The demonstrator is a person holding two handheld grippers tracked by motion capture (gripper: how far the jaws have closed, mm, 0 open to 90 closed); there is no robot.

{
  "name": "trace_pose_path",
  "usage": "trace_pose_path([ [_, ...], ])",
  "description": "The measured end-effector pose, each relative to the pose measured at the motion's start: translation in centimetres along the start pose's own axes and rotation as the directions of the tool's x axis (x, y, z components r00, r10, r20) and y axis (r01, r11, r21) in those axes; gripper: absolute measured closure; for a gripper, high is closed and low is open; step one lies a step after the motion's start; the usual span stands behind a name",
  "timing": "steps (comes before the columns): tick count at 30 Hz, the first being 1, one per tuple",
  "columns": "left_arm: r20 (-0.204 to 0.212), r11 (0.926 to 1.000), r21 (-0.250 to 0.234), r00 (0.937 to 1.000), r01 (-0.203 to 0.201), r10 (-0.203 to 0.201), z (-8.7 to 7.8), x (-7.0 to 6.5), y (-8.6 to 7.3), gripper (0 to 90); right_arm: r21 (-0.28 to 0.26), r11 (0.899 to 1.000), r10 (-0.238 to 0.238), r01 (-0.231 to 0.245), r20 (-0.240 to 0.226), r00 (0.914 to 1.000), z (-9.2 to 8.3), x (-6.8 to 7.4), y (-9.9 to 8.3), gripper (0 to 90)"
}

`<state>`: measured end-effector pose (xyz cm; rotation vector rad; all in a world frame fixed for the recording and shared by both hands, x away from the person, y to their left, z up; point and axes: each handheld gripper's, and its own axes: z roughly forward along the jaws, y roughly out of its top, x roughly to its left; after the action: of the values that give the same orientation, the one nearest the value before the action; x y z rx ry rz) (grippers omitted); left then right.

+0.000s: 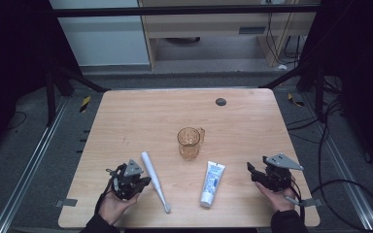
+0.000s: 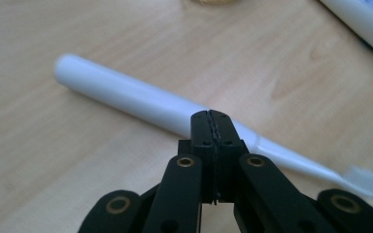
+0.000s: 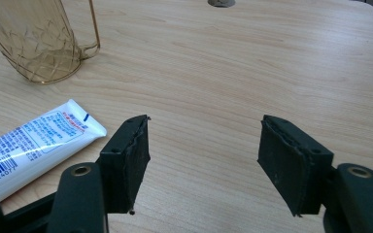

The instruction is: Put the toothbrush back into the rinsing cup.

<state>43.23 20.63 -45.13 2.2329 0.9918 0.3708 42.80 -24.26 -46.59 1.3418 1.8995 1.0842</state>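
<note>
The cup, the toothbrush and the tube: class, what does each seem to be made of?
Cup: probably clear amber plastic with a faceted pattern, as you can see through it.
Toothbrush: smooth white plastic, glossy highlights.
Tube: likely soft plastic, white with blue print and a crimped end.

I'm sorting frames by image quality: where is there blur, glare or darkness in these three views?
High view: the table is evenly lit, the surroundings fall to near black. Left gripper view: the shut left gripper is sharp, the toothbrush behind it is soft, its bristle end blurred. Right gripper view: crisp wood grain, a bright sheen on the toothpaste tube, clear detail in the amber cup.
</note>
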Motion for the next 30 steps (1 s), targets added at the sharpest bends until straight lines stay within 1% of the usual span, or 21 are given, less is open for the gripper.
trace_pose_path([
  [2,-0.028,0.9999,-0.016,0.9996,0.006,-0.007,0.2,0.9,1.0,89.7,0.000,1.000,-0.004,0.004,0.000,1.0000,0.0,0.0,0.0,35.6],
  [3,-0.049,0.9998,-0.020,0.9988,0.000,-0.001,0.5,1.3,1.5,89.7,0.001,1.000,-0.003,0.003,-0.001,1.0000,0.1,0.1,0.0,35.6],
  [5,-0.067,0.9997,-0.021,0.9977,0.011,-0.012,1.2,2.3,2.4,89.8,0.002,1.000,-0.005,0.005,-0.001,1.0000,0.1,0.1,0.0,35.6],
  [7,-0.089,1.0000,-0.007,0.9960,0.006,-0.007,2.1,3.2,3.2,89.8,0.004,1.000,-0.002,0.002,0.000,1.0000,0.1,0.1,0.0,35.6],
  [10,-0.076,1.0000,-0.001,0.9971,0.010,-0.010,3.7,4.3,3.9,89.8,0.005,1.000,-0.005,0.005,0.002,1.0000,0.2,0.0,0.0,35.6],
  [11,-0.076,1.0000,-0.001,0.9971,0.010,-0.010,3.7,4.3,3.9,89.8,0.005,1.000,-0.005,0.005,0.002,1.0000,0.2,0.0,0.0,35.6],
  [12,-0.079,0.9999,0.015,0.9969,0.007,-0.005,4.3,4.6,4.1,89.8,0.006,1.000,-0.006,0.006,0.001,1.0000,0.2,0.0,0.0,35.6],
  [13,-0.084,0.9996,0.029,0.9965,-0.005,0.007,5.0,4.9,4.3,89.8,0.007,1.000,-0.005,0.005,-0.001,1.0000,0.3,0.0,0.0,35.6],
  [17,-0.083,0.9989,0.044,0.9964,-0.016,0.019,5.9,5.3,4.5,89.8,0.010,1.000,-0.009,0.009,-0.001,1.0000,0.3,0.0,0.0,35.6],
  [20,-0.083,0.9984,0.053,0.9963,-0.019,0.023,5.9,5.4,4.5,89.8,0.005,1.000,-0.008,0.008,-0.002,1.0000,0.2,0.1,0.0,35.6],
  [24,-0.082,0.9986,0.053,0.9966,-0.008,0.012,5.8,5.5,4.3,89.8,0.008,1.000,-0.005,0.005,-0.001,1.0000,0.3,0.1,0.0,35.6],
  [26,-0.085,0.9981,0.060,0.9961,-0.017,0.022,5.8,5.5,4.2,89.9,0.007,1.000,-0.005,0.005,-0.001,1.0000,0.3,0.1,0.0,35.5],
  [30,-0.088,0.9979,0.063,0.9959,-0.014,0.020,5.8,5.6,4.1,89.8,0.008,1.000,-0.006,0.006,-0.002,1.0000,0.3,0.1,0.0,35.5],
])
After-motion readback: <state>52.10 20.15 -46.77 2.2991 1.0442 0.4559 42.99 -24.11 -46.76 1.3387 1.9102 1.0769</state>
